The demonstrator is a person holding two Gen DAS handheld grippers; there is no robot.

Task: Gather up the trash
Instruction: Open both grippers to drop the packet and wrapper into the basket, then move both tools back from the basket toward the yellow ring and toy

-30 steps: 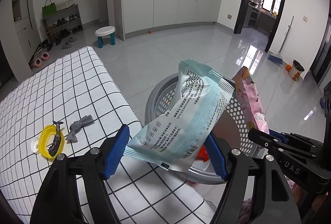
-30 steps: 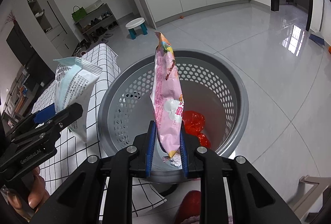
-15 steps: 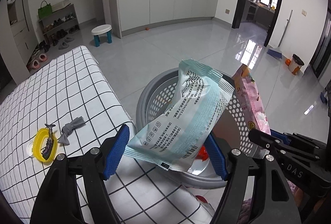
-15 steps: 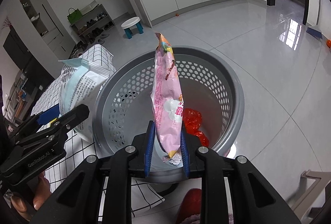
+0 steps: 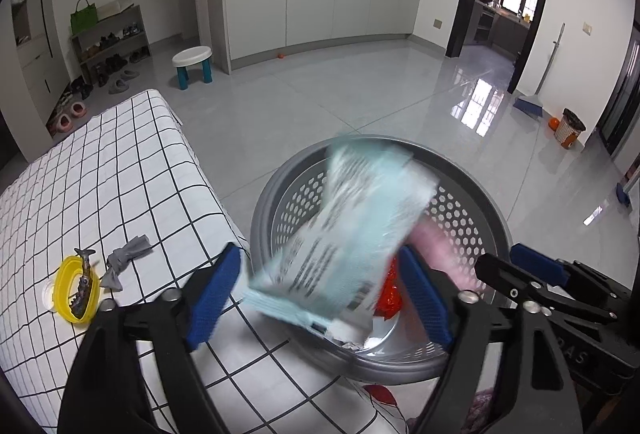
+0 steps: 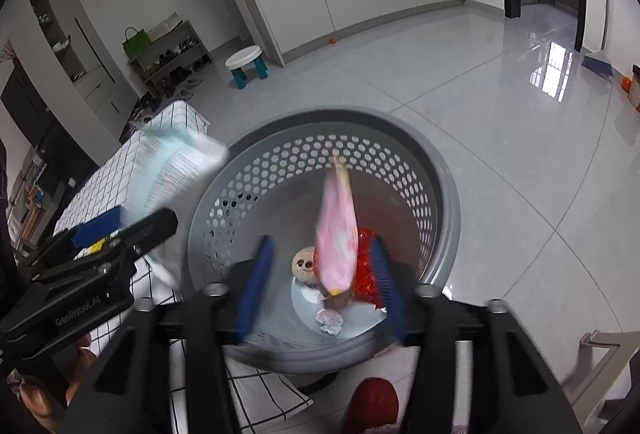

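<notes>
- Dropping step: both my grippers are spread over the basket (image 6: 444,193)
- Left gripper (image 5: 320,294) has let go; blue pack (image 5: 352,234) blurred between its fingers
- Right gripper (image 6: 320,290) released; pink bag (image 6: 338,234) falling inside
- Next, I judge: clip (image 5: 78,288) at 9 o'clock

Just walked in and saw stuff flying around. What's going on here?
Someone is clearing trash off the checked table into a grey basket. Both grippers have their jaws spread over it. A blue wrapper blurs between the left gripper's jaws, and a pink wrapper blurs between the right gripper's, both seemingly dropping in. A red wrapper already lies inside.
</notes>
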